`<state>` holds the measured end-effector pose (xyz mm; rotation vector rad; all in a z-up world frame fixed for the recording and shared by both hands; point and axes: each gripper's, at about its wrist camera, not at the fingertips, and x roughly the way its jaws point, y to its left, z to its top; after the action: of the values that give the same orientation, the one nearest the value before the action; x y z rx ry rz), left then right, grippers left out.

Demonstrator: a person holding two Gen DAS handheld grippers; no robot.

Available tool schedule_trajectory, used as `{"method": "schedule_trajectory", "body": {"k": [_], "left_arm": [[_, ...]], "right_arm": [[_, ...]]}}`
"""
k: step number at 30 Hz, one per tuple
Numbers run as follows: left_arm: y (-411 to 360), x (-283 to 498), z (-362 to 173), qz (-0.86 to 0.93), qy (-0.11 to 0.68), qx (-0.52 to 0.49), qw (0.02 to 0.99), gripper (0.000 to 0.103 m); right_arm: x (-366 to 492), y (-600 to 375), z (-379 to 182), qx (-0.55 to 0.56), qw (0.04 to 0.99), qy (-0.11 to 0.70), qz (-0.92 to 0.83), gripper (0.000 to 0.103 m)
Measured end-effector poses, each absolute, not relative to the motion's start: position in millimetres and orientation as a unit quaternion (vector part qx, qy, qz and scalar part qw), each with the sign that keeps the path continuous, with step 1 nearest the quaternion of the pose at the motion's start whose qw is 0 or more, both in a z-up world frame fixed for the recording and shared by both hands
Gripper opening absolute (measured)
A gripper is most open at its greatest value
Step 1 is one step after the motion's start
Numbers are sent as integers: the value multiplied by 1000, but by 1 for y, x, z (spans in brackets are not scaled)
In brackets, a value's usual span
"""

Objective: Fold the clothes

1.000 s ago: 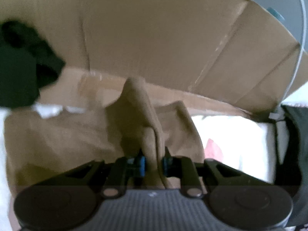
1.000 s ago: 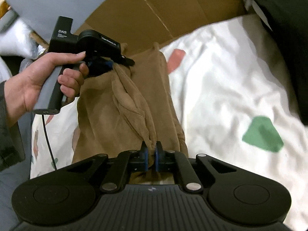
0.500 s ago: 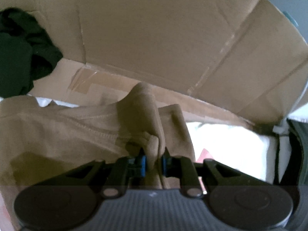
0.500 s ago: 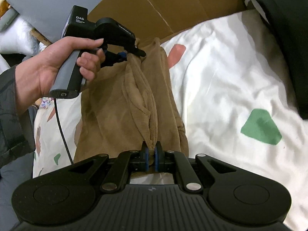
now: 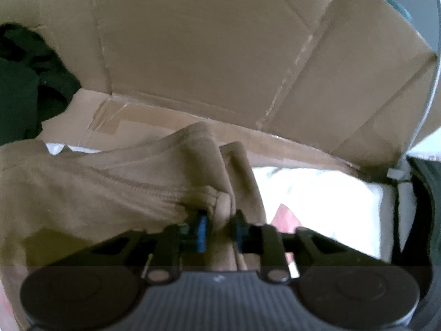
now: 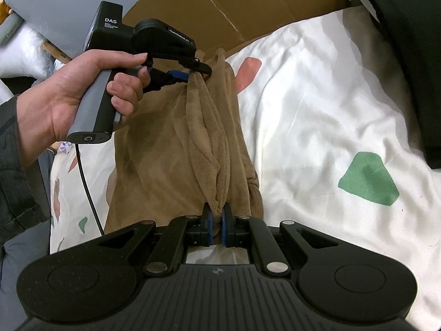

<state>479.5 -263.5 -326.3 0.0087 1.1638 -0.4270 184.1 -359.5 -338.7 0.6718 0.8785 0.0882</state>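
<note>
A brown fleece garment point(image 6: 179, 143) lies lengthwise on the white patterned bed sheet point(image 6: 317, 110), stretched between both grippers. My right gripper point(image 6: 217, 215) is shut on its near end, a bunched fold pinched between the blue pads. At the far end, a hand point(image 6: 69, 96) holds my left gripper point(image 6: 193, 73), which grips the garment's far edge. In the left wrist view the left gripper point(image 5: 219, 220) is closing its jaws on a fold of the brown garment point(image 5: 110, 193), which spreads out to the left.
A flattened cardboard box point(image 5: 220, 55) stands behind the garment, also seen as cardboard point(image 6: 220, 8) at the bed's far edge. Dark clothing point(image 6: 408, 27) lies at the right; a dark garment point(image 5: 22, 88) sits at the left. A cable point(image 6: 85, 182) hangs from the left gripper.
The left gripper has shifted to the right and a little away with the garment's far edge, pulling the cloth straighter. Its jaws have tightened on the fold. The right gripper has stayed put.
</note>
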Motion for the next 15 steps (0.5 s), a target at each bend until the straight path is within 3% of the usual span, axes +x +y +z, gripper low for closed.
{"method": "schedule_trajectory", "body": {"k": [11, 15], "left_arm": [[-273, 473, -322, -221, 525, 12, 821, 9], [-278, 478, -336, -226, 535, 19, 814, 15]], "right_arm": [[184, -360, -338, 314, 850, 420, 44, 6], [185, -362, -340, 312, 848, 427, 41, 6]]}}
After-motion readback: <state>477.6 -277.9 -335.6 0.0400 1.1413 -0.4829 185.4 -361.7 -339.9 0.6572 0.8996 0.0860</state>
